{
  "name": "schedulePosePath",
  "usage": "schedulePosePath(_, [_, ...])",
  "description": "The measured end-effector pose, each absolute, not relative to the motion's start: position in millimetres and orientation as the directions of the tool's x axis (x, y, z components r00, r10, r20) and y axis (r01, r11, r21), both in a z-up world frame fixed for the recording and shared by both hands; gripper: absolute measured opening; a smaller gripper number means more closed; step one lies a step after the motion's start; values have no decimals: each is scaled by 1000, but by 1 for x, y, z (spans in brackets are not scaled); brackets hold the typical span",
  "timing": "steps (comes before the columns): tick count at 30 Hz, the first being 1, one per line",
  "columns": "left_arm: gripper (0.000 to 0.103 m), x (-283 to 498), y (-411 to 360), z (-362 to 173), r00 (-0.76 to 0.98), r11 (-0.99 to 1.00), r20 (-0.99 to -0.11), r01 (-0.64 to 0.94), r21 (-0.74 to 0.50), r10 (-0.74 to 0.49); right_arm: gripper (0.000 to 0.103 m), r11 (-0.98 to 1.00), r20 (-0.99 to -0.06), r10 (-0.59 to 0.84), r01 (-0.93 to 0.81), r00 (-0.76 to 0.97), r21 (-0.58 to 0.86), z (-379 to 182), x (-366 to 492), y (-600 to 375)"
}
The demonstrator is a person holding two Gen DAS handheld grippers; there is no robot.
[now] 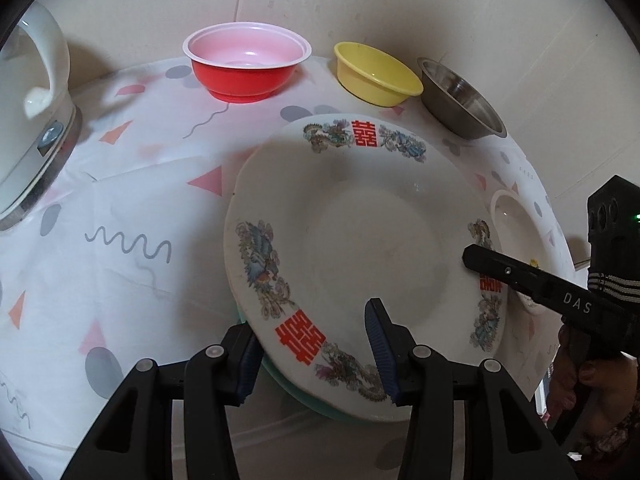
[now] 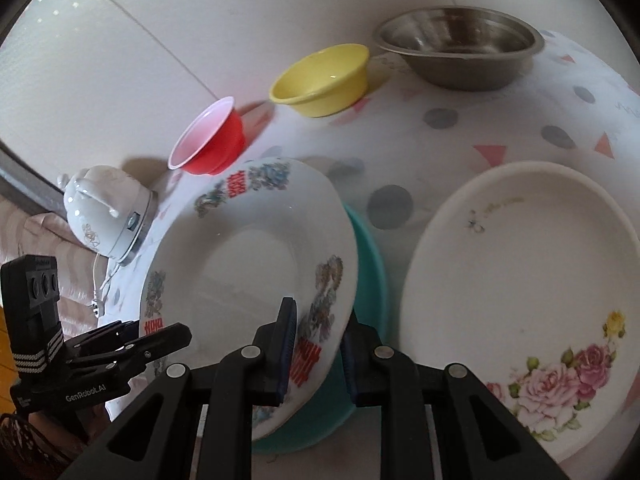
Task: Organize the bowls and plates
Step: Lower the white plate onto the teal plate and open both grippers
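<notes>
A white plate with red characters and dragon pattern [image 1: 352,236] [image 2: 248,264] lies on a teal plate [image 2: 370,264], whose edge shows in the left wrist view [image 1: 304,402]. My left gripper [image 1: 316,356] straddles the patterned plate's near rim, jaws open on either side. My right gripper [image 2: 318,356] straddles its opposite rim, jaws apart and close to it. A white rose-pattern plate [image 2: 520,280] [image 1: 516,224] lies to the right. Red [image 1: 246,66] [image 2: 210,142], yellow [image 1: 376,74] [image 2: 322,80] and steel [image 1: 460,98] [image 2: 460,50] bowls stand at the back.
A white electric kettle [image 1: 28,112] [image 2: 106,216] stands at the table's left edge with its cord hanging. A patterned tablecloth [image 1: 120,208] covers the table. A wall runs behind the bowls.
</notes>
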State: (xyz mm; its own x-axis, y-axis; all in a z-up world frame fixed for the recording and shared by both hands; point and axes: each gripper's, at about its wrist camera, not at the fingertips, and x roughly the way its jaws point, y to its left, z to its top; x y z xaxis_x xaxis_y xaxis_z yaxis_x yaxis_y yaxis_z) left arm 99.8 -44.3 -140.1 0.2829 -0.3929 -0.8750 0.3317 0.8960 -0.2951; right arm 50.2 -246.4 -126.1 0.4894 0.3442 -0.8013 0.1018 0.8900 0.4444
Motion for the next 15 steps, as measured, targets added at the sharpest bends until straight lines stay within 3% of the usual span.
schedulePosePath(15, [48, 92, -45, -136, 306, 903, -885, 359, -234, -351, 19, 925, -825, 272, 104, 495, 367, -114, 31, -241])
